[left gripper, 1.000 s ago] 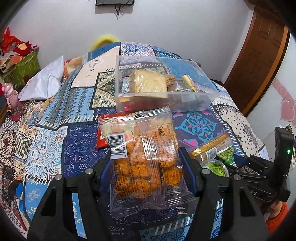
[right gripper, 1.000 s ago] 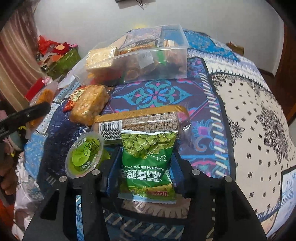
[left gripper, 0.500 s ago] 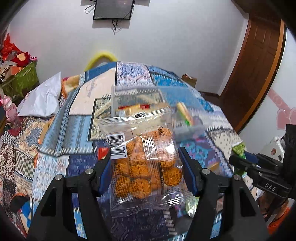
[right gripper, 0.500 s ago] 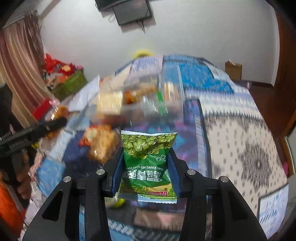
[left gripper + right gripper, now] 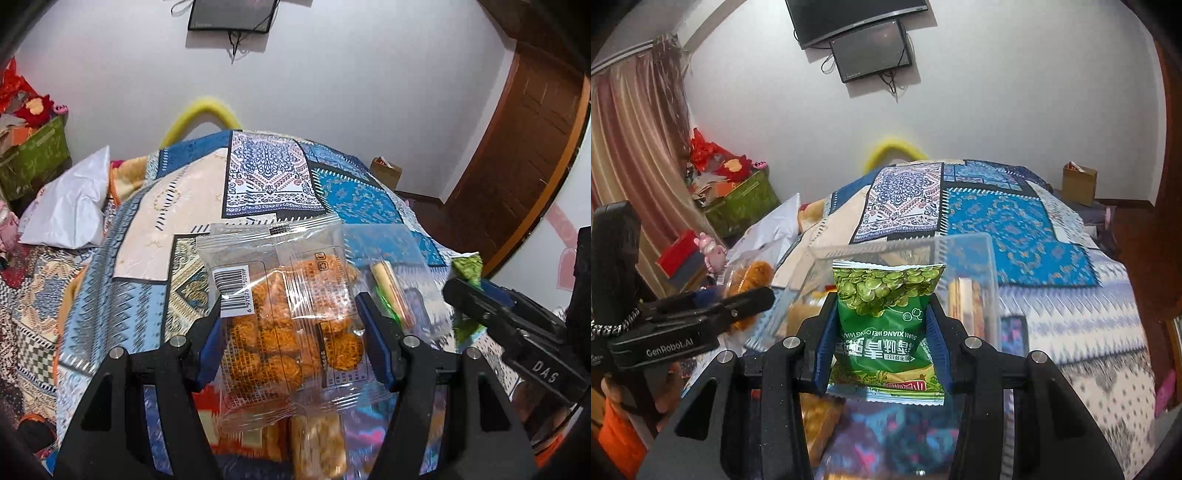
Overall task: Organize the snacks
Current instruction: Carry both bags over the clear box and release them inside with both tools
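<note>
The left tool [image 5: 291, 332] grips a clear bag of fried snacks [image 5: 284, 317] and the right tool [image 5: 881, 332] a green pea packet [image 5: 884, 314], both raised over the bed [image 5: 1015, 221] near the clear box [image 5: 964, 266]; likely light, slippery, crushable packs, best pinched mid-body.

Even, soft indoor light fills the room, bright on the white wall [image 5: 1015, 110], with hardly a shadow anywhere. Glare streaks the clear cracker packet [image 5: 291, 321]. The bed quilt [image 5: 1015, 229] bulges in the fisheye, corners going black. Low down in both views the snacks smear with motion blur
</note>
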The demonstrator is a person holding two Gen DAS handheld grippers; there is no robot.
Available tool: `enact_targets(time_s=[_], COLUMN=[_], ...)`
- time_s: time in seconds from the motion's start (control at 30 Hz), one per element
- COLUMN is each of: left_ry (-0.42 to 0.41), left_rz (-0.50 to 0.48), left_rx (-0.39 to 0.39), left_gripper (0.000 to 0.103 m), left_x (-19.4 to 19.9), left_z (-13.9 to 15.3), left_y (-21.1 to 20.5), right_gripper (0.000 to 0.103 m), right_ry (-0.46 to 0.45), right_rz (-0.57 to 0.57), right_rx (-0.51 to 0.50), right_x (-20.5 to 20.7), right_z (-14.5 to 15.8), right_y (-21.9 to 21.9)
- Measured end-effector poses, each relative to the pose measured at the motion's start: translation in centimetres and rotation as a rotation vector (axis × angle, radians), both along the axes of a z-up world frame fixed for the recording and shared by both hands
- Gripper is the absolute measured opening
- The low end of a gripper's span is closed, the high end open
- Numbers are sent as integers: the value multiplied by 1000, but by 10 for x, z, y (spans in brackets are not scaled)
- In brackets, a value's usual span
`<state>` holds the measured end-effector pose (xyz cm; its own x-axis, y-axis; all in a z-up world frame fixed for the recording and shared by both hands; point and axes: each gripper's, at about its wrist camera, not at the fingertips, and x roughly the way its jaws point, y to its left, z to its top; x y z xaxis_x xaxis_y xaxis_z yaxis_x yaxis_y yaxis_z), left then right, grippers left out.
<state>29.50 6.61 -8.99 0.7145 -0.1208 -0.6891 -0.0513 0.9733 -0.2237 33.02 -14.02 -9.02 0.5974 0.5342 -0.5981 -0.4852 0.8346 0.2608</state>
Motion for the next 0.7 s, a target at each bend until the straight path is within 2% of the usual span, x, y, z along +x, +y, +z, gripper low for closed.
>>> enact_targets(time_s=[0.17,0.37,0.53,0.63,0.7], left_ry=[47,92,102,89,63], left_rz=[-9,-18,-11,-23,-31], left_rx=[18,34,9,-18,-8], left_gripper=[65,65,66,67,67], left_x=[44,83,90,81,71], left_z=[-22,-46,-50,-42,-32], left_y=[-3,-10,-8,-5,-5], right_gripper=[41,41,46,53,60], right_ry=[51,112,131,139,134], right_rz=[-14,-19,-35,-24,-16], right_rx=[-25,-77,-125,-102,-82], right_x=[38,65,68,65,58], right_z=[-23,-51,-62,-57,-49], right_y=[13,24,26,20,14])
